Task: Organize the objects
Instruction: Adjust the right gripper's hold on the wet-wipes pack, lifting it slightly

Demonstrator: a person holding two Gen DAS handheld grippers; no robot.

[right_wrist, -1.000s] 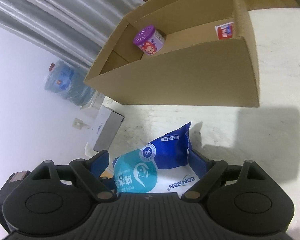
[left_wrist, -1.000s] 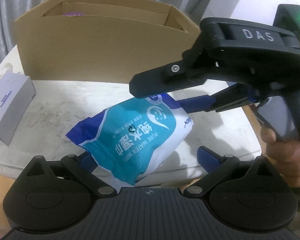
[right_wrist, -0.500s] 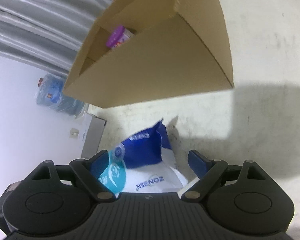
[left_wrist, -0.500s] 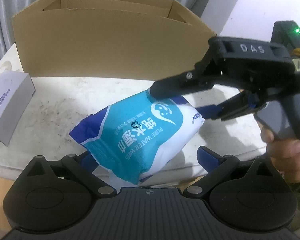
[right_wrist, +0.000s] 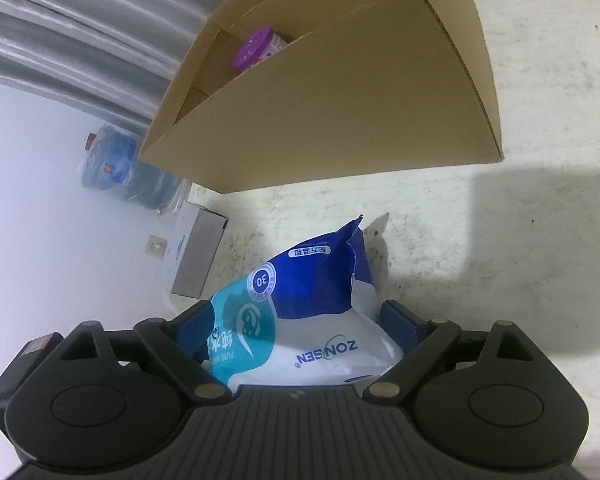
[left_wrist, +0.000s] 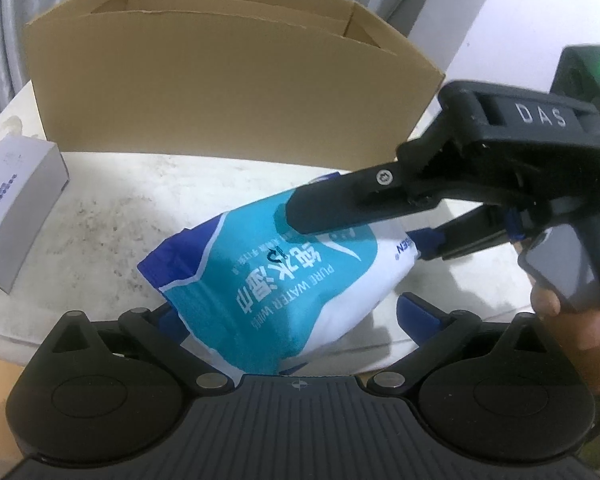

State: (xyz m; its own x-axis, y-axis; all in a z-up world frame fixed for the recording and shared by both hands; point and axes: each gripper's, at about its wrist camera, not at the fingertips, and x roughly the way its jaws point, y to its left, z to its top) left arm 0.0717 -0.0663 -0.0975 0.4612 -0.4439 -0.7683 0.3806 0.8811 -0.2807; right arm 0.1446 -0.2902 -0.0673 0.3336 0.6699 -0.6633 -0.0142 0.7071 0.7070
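Note:
A blue, teal and white wet wipes pack point(left_wrist: 280, 280) sits tilted on the white table point(left_wrist: 120, 208), near its front edge. My left gripper point(left_wrist: 294, 314) is open around the pack's near end, and its right pad stands apart from the pack. My right gripper point(left_wrist: 360, 228) comes in from the right, one finger over the teal face and the other at the white end. In the right wrist view the pack point(right_wrist: 312, 312) fills the space between the jaws of the right gripper point(right_wrist: 298, 320), which are opening.
A cardboard box point(left_wrist: 220, 92) with dividers stands behind the pack; a purple-lidded jar point(right_wrist: 256, 48) sits in a back compartment. A small white carton point(left_wrist: 16, 204) lies at the table's left edge. A water bottle point(right_wrist: 112, 164) stands beyond. A hand point(left_wrist: 572, 320) holds the right gripper.
The right gripper has rolled a little and its upper finger has come lower over the pack. The gap beside its right pad half a second ago is gone. The left gripper has kept still.

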